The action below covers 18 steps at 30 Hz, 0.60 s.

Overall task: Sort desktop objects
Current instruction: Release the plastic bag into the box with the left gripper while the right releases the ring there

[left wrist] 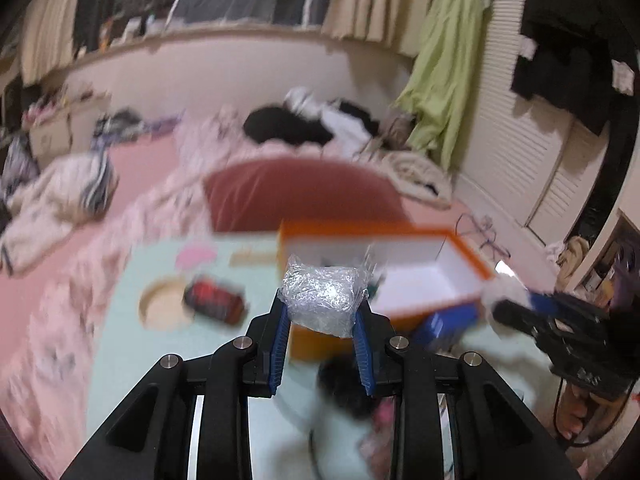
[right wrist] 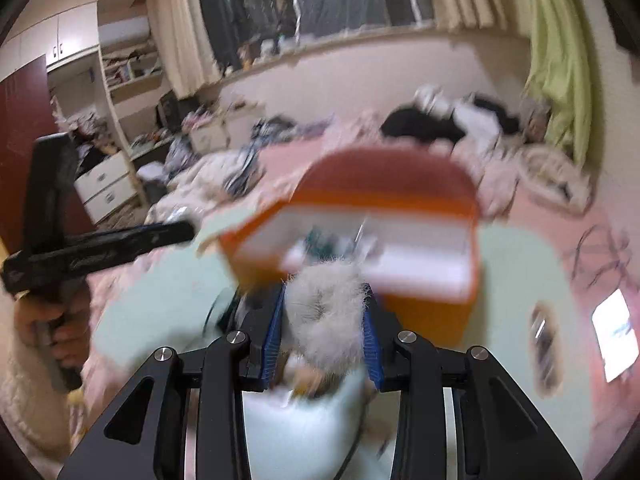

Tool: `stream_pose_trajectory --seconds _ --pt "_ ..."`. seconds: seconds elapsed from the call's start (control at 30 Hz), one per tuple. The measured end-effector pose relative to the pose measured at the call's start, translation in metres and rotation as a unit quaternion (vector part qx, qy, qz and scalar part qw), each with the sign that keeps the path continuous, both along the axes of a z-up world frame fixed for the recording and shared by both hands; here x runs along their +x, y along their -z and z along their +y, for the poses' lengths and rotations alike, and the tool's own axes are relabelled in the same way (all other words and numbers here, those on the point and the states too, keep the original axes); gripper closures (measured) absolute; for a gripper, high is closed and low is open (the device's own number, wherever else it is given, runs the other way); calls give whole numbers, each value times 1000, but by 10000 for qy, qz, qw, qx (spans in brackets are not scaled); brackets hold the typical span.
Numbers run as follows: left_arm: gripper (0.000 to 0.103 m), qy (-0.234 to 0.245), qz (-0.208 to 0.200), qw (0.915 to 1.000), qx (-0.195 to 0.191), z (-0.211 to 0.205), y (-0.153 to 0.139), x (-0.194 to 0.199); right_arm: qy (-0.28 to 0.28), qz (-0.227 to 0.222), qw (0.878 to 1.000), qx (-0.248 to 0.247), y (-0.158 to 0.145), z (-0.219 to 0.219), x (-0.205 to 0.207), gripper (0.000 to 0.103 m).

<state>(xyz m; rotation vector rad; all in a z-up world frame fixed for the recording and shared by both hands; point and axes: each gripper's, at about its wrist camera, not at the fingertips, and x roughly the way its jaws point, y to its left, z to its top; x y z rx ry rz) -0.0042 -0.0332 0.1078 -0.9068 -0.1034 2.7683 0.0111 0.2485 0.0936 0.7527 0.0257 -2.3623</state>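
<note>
My left gripper (left wrist: pixel 322 304) is shut on a crinkled clear plastic packet (left wrist: pixel 322 294) and holds it above the near left corner of an orange box with a white inside (left wrist: pixel 416 280). My right gripper (right wrist: pixel 326 312) is shut on a white fluffy ball (right wrist: pixel 326 308) and holds it just in front of the same orange box (right wrist: pixel 424 312). The right gripper also shows at the right of the left wrist view (left wrist: pixel 500 300), with the white fluff at its tip. Both views are blurred by motion.
On the pale green mat (left wrist: pixel 128 312) lie a round tan ring (left wrist: pixel 164 308), a dark red and black object (left wrist: pixel 216 300), a pink piece (left wrist: pixel 196 256) and a tan strip (left wrist: pixel 252 258). A dark red cushion (left wrist: pixel 300 192) lies behind the box. A lit phone (right wrist: pixel 614 332) lies at right.
</note>
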Motion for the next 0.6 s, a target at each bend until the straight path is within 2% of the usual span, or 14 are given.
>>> stream_pose_trajectory --seconds 0.1,0.13,0.17,0.23,0.27,0.3,0.33,0.4,0.43,0.5,0.6 --pt "74 31 -23 9999 -139 19 -8 -29 481 310 9984 25 -22 -3 -32 66" --pt "69 29 -154 9998 -117 24 -3 -40 594 304 9978 50 -23 -4 -43 66" --pt "39 36 -369 9993 -78 29 6 -53 711 291 9970 93 -21 -5 -52 64" --pt "0 -94 -979 9950 -194 36 38 -76 1008 91 9941 386 -7 -9 -72 45" --pt "0 -206 -1157 9925 -339 39 52 -79 1074 -106 9923 601 2 -12 -80 29" --pt "0 -310 -1277 9905 -397 40 67 -79 1173 -418 9872 999 17 -17 -88 27" --pt "0 -367 -1101 9932 -93 35 69 -73 1332 -269 9817 1332 23 -22 -87 26" --pt "0 -364 -1097 9930 234 27 70 -68 1404 69 9746 1742 32 -29 -81 26" --pt "0 -378 -1074 9932 240 26 68 -66 1313 136 9758 1742 36 -31 -78 26" --pt "0 -499 -648 9964 214 20 53 -53 1285 150 9782 1624 36 -29 -78 26" --pt "0 -657 19 9974 304 7 26 -22 1365 542 9829 1109 19 -20 -63 26"
